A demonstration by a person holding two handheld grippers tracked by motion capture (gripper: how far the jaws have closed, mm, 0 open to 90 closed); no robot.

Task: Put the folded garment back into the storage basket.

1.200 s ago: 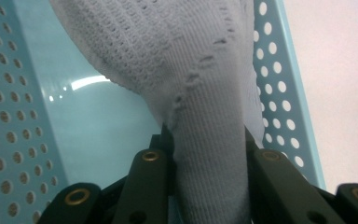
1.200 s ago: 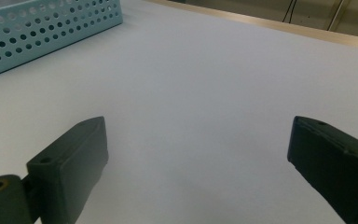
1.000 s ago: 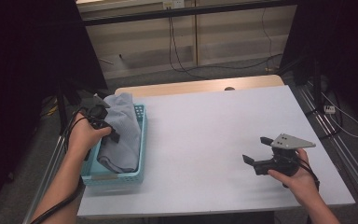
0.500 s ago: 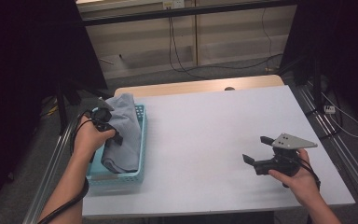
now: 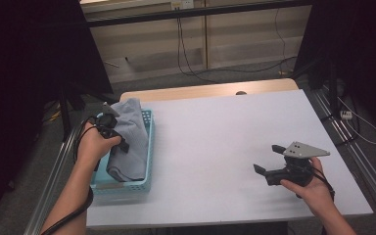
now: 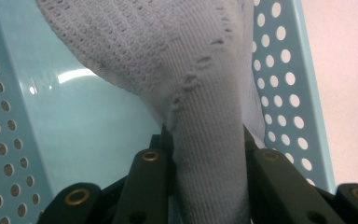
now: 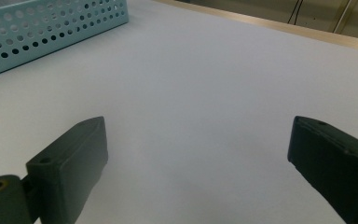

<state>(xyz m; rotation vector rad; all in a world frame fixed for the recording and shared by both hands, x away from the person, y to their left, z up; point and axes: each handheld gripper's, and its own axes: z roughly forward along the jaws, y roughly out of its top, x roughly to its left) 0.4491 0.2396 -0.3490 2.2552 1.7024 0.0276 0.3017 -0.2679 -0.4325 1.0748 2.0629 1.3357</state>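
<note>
The grey knit cloth (image 5: pixel 129 137) hangs over and into the pale blue perforated basket (image 5: pixel 147 147) at the table's left edge, its top bunched above the far rim. The left gripper (image 5: pixel 115 134) has a fold of the cloth pinched: in the left gripper view the black jaws press on both sides of a ribbed band of fabric (image 6: pixel 209 158), with the basket's floor (image 6: pixel 84 121) behind. How much of the cloth rests on the basket floor is hard to tell. The right gripper (image 5: pixel 269 159) rests low over the white table (image 5: pixel 215 132) near its front right, well apart from the basket, jaws spread wide with nothing between them. No writing or label can be read anywhere.
</note>
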